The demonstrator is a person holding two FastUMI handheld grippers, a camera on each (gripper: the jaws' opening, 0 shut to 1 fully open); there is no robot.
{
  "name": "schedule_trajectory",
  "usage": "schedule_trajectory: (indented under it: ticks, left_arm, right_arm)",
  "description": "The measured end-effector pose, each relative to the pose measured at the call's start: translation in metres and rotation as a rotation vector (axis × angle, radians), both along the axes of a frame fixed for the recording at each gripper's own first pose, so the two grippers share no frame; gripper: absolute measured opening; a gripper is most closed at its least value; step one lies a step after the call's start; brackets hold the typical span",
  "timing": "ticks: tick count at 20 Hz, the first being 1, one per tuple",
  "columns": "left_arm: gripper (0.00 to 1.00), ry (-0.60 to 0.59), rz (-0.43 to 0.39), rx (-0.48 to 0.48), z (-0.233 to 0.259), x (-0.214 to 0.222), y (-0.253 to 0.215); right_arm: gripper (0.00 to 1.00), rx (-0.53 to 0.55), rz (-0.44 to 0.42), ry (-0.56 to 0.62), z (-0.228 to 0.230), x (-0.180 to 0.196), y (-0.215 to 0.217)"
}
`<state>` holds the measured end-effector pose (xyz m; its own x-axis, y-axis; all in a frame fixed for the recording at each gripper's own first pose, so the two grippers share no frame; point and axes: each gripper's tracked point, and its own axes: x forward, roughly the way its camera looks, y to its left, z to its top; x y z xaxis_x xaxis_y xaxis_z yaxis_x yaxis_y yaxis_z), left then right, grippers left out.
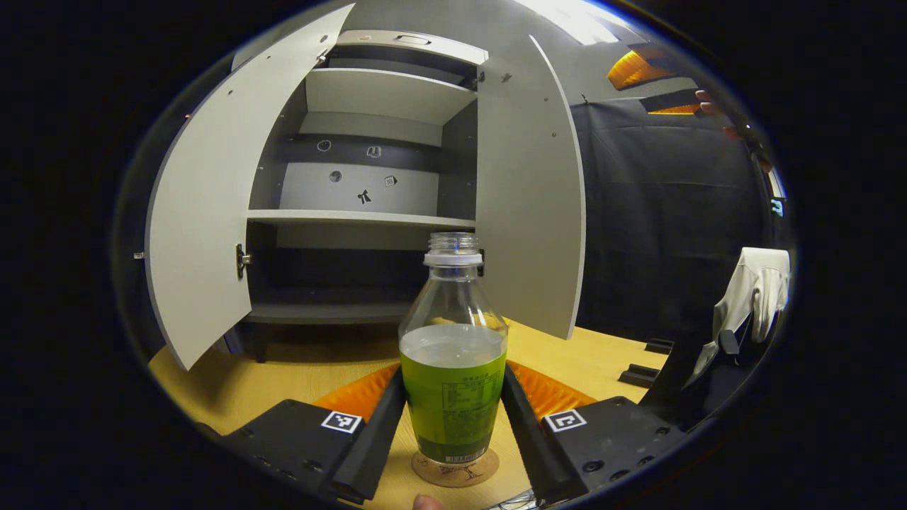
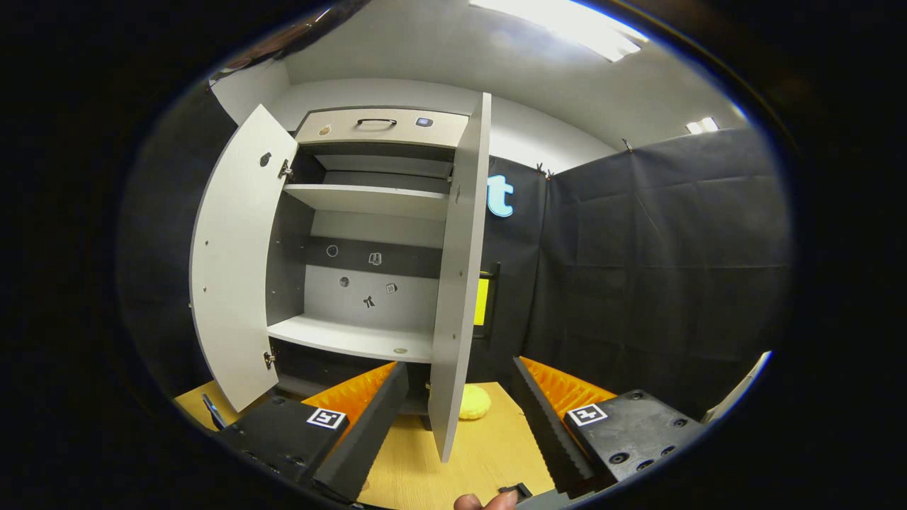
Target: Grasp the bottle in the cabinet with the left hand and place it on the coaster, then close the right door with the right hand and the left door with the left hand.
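Low centre of the left gripper view, the uncapped bottle [image 1: 453, 368] stands upright on the round coaster [image 1: 455, 469], the left gripper [image 1: 453, 432] clasping its green label, whose print we cannot read. The coaster's middle is hidden beneath it. At far right a gloved hand [image 1: 758, 290] is cut off. In the right gripper view, the right gripper [image 2: 460, 425] gapes wide before the right door [image 2: 460, 283]; the left door [image 2: 234, 269] and cabinet [image 2: 368, 234] stand open.

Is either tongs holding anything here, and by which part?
Left tongs flank the clear plastic bottle of green liquid at its labelled lower body; actual contact cannot be told. Right tongs hold nothing.
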<state>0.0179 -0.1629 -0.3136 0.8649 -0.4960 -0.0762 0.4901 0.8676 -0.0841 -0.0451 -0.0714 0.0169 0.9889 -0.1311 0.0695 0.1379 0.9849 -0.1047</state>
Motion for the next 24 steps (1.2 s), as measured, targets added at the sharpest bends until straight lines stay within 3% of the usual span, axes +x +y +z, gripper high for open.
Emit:
schedule_trajectory:
  ticks: [10,21,24]
  left_arm:
    - [0.79,0.002,-0.03,0.026,-0.031,0.007,-0.009]
    - [0.8,0.055,-0.042,0.021,-0.05,0.002,-0.01]
    - [0.88,0.087,-0.047,-0.006,-0.051,-0.002,-0.008]
  right_arm:
    - [0.97,0.049,-0.065,0.078,-0.018,-0.006,-0.031]
    - [0.97,0.07,-0.087,0.083,-0.017,-0.005,-0.04]
    - [0.98,0.076,-0.078,0.082,-0.018,-0.005,-0.037]
